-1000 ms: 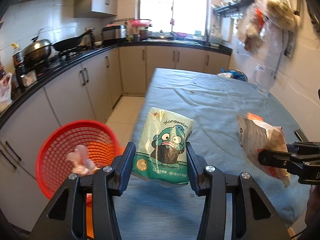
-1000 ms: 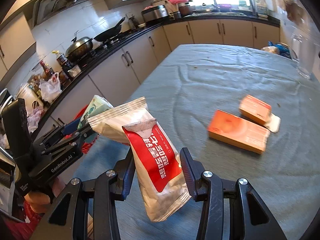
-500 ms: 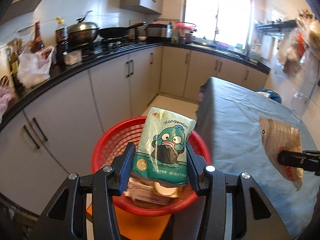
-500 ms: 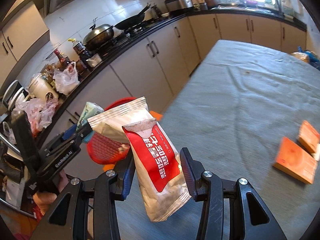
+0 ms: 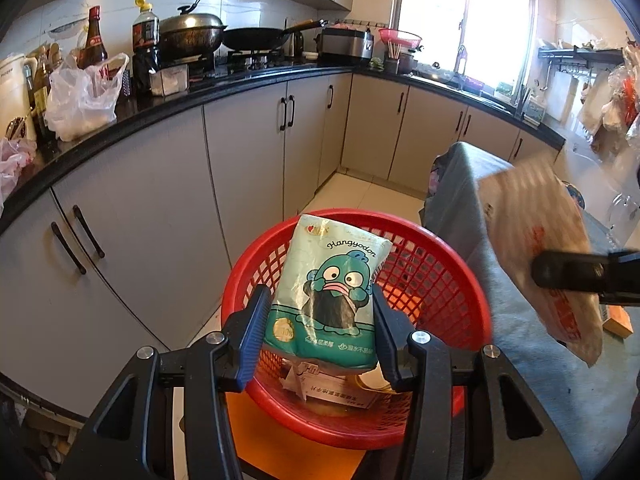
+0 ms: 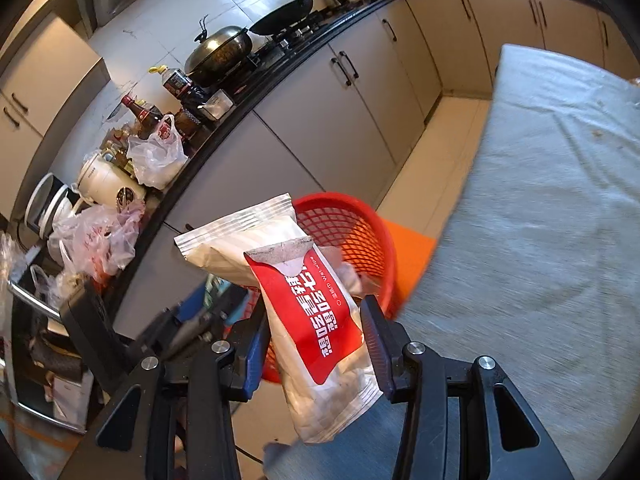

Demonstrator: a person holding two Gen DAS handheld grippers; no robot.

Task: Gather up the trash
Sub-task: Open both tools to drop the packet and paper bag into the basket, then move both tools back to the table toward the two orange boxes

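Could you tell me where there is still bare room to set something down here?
The grey cloth-covered table shows a wide bare stretch from its near edge back. The black kitchen counter is crowded with bottles, plastic bags and pans. The red mesh basket already holds a box and wrappers, with open room above them.

Glossy teal-and-white plastic packet printed with a cartoon fish face and "Hangyodon" (image 5: 326,296): upright, slightly tilted, pinched at both sides, hanging above the basket's opening. White crinkled foil pouch with a red label panel and white lettering (image 6: 308,312): held aloft, sealed top leaning left, lower end hanging free, near the basket's rim. Round red plastic lattice basket (image 5: 448,280): standing beside the table's edge on an orange surface, already holding a flattened carton and scraps.
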